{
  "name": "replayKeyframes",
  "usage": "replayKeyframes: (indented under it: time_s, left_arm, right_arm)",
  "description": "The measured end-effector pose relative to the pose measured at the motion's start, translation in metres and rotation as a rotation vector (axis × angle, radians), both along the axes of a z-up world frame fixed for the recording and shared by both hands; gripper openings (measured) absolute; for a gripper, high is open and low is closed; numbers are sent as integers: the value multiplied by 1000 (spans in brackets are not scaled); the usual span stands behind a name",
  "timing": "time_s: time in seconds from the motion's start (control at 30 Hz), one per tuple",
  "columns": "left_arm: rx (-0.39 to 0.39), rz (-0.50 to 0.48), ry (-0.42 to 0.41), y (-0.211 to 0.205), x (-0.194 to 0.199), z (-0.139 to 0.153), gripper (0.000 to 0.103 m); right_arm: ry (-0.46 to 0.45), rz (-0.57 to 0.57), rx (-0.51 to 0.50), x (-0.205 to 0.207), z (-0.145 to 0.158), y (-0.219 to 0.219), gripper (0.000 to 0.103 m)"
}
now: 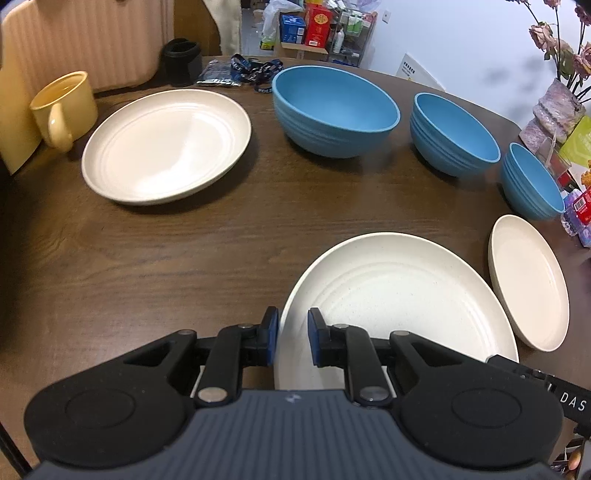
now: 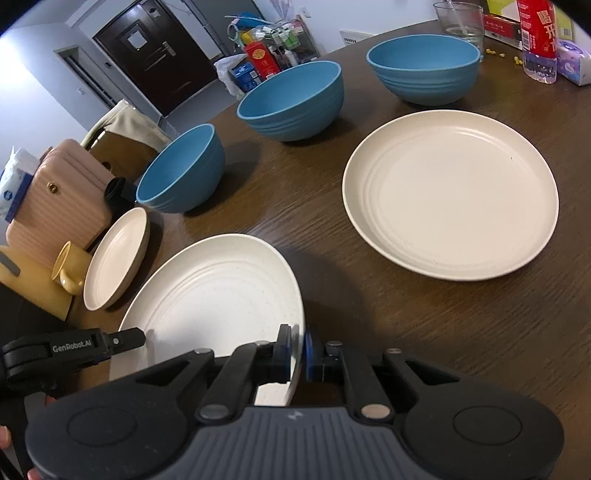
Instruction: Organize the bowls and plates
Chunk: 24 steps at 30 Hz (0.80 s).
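A white speckled plate (image 1: 399,299) (image 2: 218,295) is held tilted over the brown table. My right gripper (image 2: 297,350) is shut on its rim. My left gripper (image 1: 292,332) straddles the plate's other rim with a gap between pads and rim. A second large cream plate (image 1: 166,146) (image 2: 450,188) lies flat. A small cream plate (image 1: 528,280) (image 2: 118,258) lies near the table edge. Three blue bowls stand in a row: large (image 1: 334,109) (image 2: 424,66), medium (image 1: 452,133) (image 2: 293,99), small (image 1: 532,181) (image 2: 183,173).
A yellow mug (image 1: 62,107) (image 2: 70,269) and a pink ribbed case (image 1: 85,40) (image 2: 59,199) stand at one table edge. A vase of flowers (image 1: 557,107), boxes, a glass (image 2: 460,20) and a bottle (image 2: 537,40) crowd the other end.
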<state>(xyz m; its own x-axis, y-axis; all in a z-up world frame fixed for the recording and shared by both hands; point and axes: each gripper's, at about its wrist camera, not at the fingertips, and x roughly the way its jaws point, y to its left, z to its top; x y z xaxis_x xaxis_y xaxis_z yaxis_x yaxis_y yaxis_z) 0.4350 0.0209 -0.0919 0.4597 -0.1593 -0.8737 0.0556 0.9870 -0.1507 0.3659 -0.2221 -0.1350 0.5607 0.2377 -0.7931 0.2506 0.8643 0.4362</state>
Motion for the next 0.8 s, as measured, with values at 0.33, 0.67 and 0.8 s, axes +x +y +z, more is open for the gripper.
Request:
replayKeyframes:
  time_s: [0.33, 0.67, 0.8]
  left_arm:
    - [13, 41, 2, 12, -29, -2, 17]
    - [25, 68, 12, 20, -49, -9, 17]
    - [26, 73, 14, 21, -55, -13, 17]
  right_arm:
    - [-15, 61, -7, -17, 1, 9, 7]
    - [-16, 112, -21, -25, -5, 18, 7]
    - [-23, 127, -34, -29, -5, 20, 7]
